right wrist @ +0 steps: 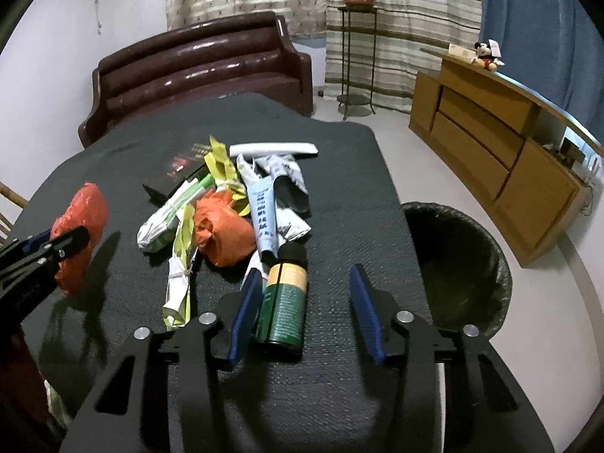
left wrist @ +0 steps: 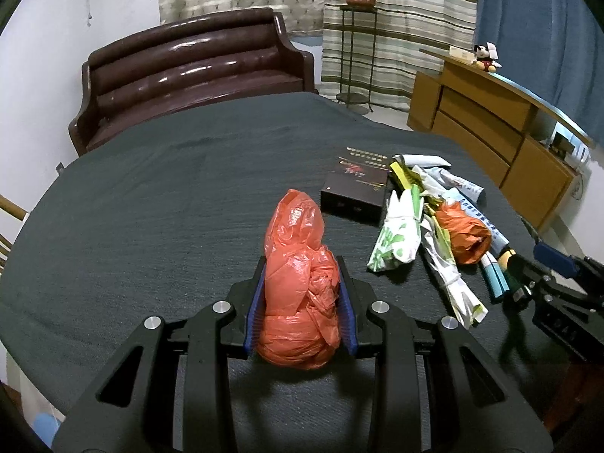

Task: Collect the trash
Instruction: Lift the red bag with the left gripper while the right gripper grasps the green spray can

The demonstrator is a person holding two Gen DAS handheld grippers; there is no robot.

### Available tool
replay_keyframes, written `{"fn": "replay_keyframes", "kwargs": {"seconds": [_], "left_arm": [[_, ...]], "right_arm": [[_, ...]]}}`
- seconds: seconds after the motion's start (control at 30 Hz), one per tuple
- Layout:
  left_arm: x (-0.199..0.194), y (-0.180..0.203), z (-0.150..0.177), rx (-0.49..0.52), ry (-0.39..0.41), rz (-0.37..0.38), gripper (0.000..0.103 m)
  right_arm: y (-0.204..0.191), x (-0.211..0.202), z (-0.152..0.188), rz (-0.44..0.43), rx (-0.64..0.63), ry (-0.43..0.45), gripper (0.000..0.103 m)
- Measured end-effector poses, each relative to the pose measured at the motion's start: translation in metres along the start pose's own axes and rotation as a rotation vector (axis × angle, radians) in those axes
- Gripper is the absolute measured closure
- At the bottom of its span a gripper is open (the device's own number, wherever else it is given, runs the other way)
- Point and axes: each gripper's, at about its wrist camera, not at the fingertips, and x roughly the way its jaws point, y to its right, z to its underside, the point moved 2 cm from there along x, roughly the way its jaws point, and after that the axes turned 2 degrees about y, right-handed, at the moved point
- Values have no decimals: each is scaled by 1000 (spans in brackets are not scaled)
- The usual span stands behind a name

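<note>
My left gripper [left wrist: 302, 268] is shut on an orange plastic bag [left wrist: 298, 287] and holds it over the dark table [left wrist: 151, 207]; the bag also shows in the right wrist view [right wrist: 79, 234]. My right gripper [right wrist: 305, 283] is open, its jaws around a green can [right wrist: 283, 305] that lies on the table, close to the left finger. Beyond it lies a trash pile: a second orange bag [right wrist: 222, 230], a green-white wrapper [right wrist: 170, 215], a pale blue tube [right wrist: 264, 211], crumpled paper [right wrist: 287, 185], a white tube [right wrist: 273, 149]. A black-lined bin [right wrist: 456, 264] stands to the table's right.
A dark box [left wrist: 356, 188] lies on the table by the pile. A brown leather sofa [left wrist: 188, 75] stands behind the table. A wooden cabinet [right wrist: 490, 143] with a plush toy runs along the right. A plant stand [right wrist: 356, 49] is at the curtain.
</note>
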Motion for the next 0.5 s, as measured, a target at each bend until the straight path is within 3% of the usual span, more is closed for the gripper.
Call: {"fn": "replay_keyframes", "kwargs": {"seconds": [0.23, 0.5], "left_arm": [[6, -3, 1, -11, -11, 0, 71], [8, 0, 0, -4, -3, 1, 71]], "right_arm": [[-3, 9, 4, -23, -1, -31, 78], [1, 3, 5, -18, 14, -16, 78]]}}
